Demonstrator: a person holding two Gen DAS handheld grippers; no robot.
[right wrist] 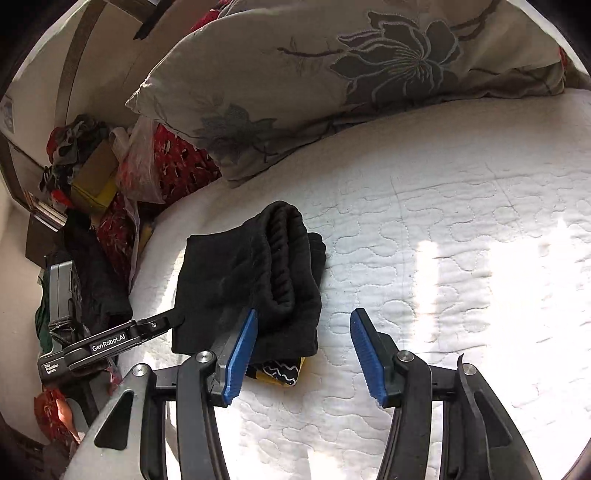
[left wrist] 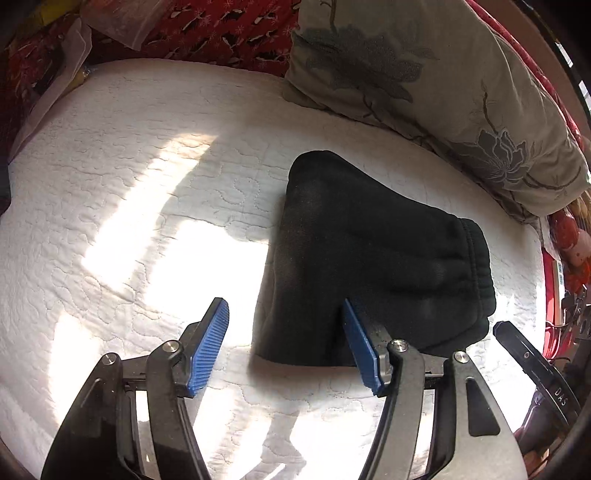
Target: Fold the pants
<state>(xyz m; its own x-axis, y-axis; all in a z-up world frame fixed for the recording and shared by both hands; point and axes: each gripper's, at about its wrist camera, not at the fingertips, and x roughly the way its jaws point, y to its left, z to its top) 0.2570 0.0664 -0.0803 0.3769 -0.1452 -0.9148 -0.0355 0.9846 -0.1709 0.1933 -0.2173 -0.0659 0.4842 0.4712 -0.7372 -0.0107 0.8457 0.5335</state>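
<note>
The black pants (left wrist: 369, 251) lie folded into a compact bundle on the white quilted bed (left wrist: 129, 184), elastic waistband on the right side. My left gripper (left wrist: 283, 302) hovers open above the bundle's near left corner; its blue pads touch nothing. In the right wrist view the pants (right wrist: 251, 273) show stacked layers with the ribbed waistband on top. My right gripper (right wrist: 304, 313) is open over the bundle's near right edge, its left pad in front of the cloth, nothing pinched. The left gripper's body (right wrist: 110, 339) shows at the left.
A large floral pillow (left wrist: 443, 85) (right wrist: 332, 74) rests along the bed's far side. Red patterned cloth (left wrist: 221, 26) and a pile of bags and boxes (right wrist: 92, 173) crowd the bed's end. A yellow and black patterned item (right wrist: 284, 373) peeks from under the pants.
</note>
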